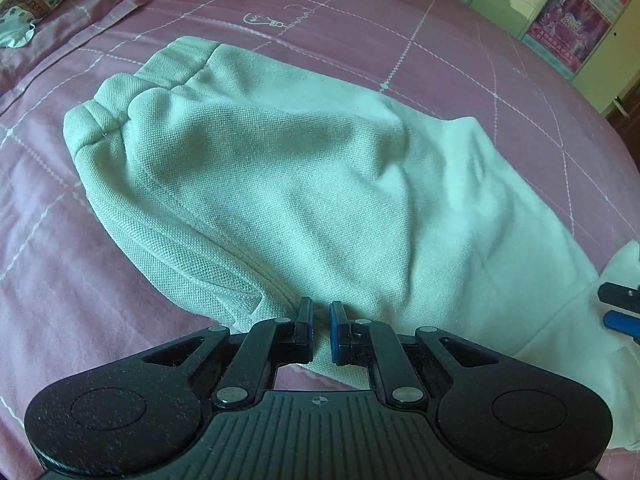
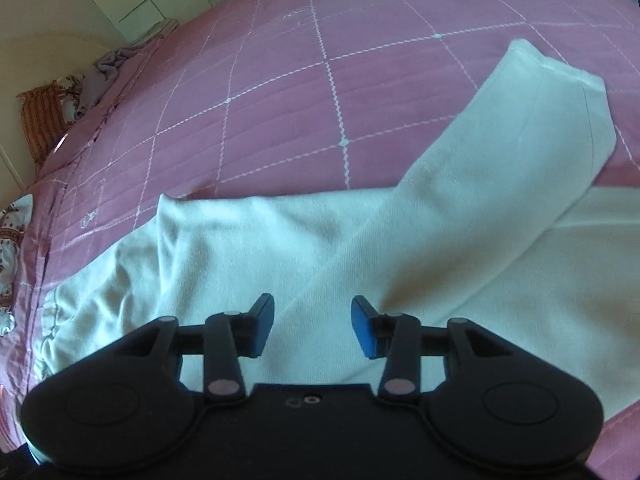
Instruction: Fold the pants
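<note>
The pants (image 1: pixel 304 176), pale and soft, are spread on a bed covered by a pink quilt (image 1: pixel 420 60), with the ribbed waistband (image 1: pixel 132 96) seen at the far left of the left wrist view and one leg (image 2: pixel 520 140) laid slantwise across the rest of the cloth in the right wrist view. The left gripper (image 1: pixel 321 330) is held at the near edge of the seat part, its fingers (image 1: pixel 306 328) drawn close with only a narrow gap; a ridge of cloth runs into that gap, but whether it is actually pinched cannot be told. The right gripper (image 2: pixel 312 328) is poised over the leg region with its fingers (image 2: pixel 262 326) spread wide and nothing held between them. The step in hand is judged to be an early one: a fold has been begun, yet the legs are not aligned and the cloth is rumpled. For the next move, a firm hold on the near edge would be needed from both sides, so that the slanted leg can be squared with the other before the length is doubled over.
</note>
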The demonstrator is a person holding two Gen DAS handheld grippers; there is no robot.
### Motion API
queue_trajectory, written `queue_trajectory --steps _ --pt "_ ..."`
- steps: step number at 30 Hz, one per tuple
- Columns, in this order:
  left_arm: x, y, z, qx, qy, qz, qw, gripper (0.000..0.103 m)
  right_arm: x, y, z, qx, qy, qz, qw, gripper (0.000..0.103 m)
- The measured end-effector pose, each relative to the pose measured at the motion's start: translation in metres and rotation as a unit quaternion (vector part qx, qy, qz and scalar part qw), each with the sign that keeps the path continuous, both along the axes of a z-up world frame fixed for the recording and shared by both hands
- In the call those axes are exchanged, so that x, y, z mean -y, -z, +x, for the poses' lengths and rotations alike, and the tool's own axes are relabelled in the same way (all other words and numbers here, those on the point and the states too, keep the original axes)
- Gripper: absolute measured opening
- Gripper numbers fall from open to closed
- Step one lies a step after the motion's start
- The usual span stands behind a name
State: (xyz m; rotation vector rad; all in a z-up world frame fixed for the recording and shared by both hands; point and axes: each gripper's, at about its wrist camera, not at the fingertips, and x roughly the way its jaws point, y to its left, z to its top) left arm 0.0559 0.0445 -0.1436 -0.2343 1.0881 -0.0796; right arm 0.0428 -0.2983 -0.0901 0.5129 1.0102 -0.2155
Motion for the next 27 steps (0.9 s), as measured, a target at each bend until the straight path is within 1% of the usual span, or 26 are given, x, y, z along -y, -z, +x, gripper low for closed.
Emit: queue_trajectory --steps 2,3,5,7,9,10,11,12,13,16,18,20,22,23,25,26,27 --pt "-0.003 0.001 0.001 -0.002 -0.004 -0.009 1.0 0.008 -0.004 0.005 0.021 -0.019 0.014 -0.016 1.0 0.043" --pt "-0.005 0.002 0.002 -0.001 -0.006 -0.013 0.9999 0.008 -0.004 0.008 0.03 -0.025 0.023 -0.016 0.999 0.043" --pt "-0.007 0.003 0.002 0.001 -0.007 -0.02 0.9998 0.008 -0.006 0.017 0.046 -0.049 0.043 -0.028 0.997 0.046" --pt "-0.008 0.003 0.001 0.003 -0.008 -0.024 0.9997 0.008 -0.01 0.027 0.057 -0.074 0.054 -0.06 0.994 0.046" --pt "-0.009 0.004 0.0 0.006 -0.007 -0.027 0.9996 0.008 -0.013 0.04 0.063 -0.099 0.043 -0.087 0.99 0.044" --pt "-0.01 0.004 0.0 0.006 -0.007 -0.029 0.9995 0.008 -0.015 0.043 0.062 -0.101 0.039 -0.1 0.989 0.036" --pt "-0.011 0.004 -0.001 0.007 -0.006 -0.031 0.9995 0.008 -0.017 0.043 0.059 -0.1 0.036 -0.115 0.988 0.023" --pt "-0.012 0.005 0.0 0.008 -0.005 -0.032 0.9994 0.008 -0.016 0.042 0.054 -0.095 0.023 -0.123 0.988 0.015" --pt "-0.012 0.005 0.0 0.008 -0.003 -0.034 0.9994 0.008 -0.014 0.039 0.047 -0.088 0.016 -0.121 0.989 0.004" --pt "-0.014 0.004 0.0 0.011 0.003 -0.034 0.9994 0.008 0.002 0.02 0.012 -0.049 0.013 -0.097 0.994 0.004" --pt "-0.013 0.003 -0.002 0.014 0.007 -0.029 0.9994 0.008 0.011 0.002 -0.025 -0.018 0.012 -0.081 0.996 0.004" --pt "-0.01 0.002 -0.002 0.018 0.009 -0.022 0.9996 0.008 0.02 -0.008 -0.064 0.0 0.017 -0.052 0.999 0.004" --pt "-0.006 0.001 -0.002 0.021 0.012 -0.011 0.9997 0.008 0.024 -0.004 -0.094 -0.001 0.022 -0.036 0.999 0.004" --pt "-0.003 0.0 -0.002 0.023 0.014 -0.004 0.9996 0.008 0.026 0.006 -0.108 -0.008 0.033 -0.021 0.999 0.004" --pt "0.001 -0.002 -0.002 0.027 0.022 0.011 0.9993 0.008 0.028 0.029 -0.122 -0.024 0.044 -0.007 0.999 0.004" --pt "0.004 -0.003 -0.003 0.028 0.026 0.018 0.9991 0.008 0.027 0.036 -0.127 -0.022 0.045 -0.007 0.999 0.004" --pt "0.005 -0.004 -0.003 0.028 0.028 0.025 0.9989 0.008 0.025 0.037 -0.129 -0.016 0.043 -0.012 0.999 0.004"
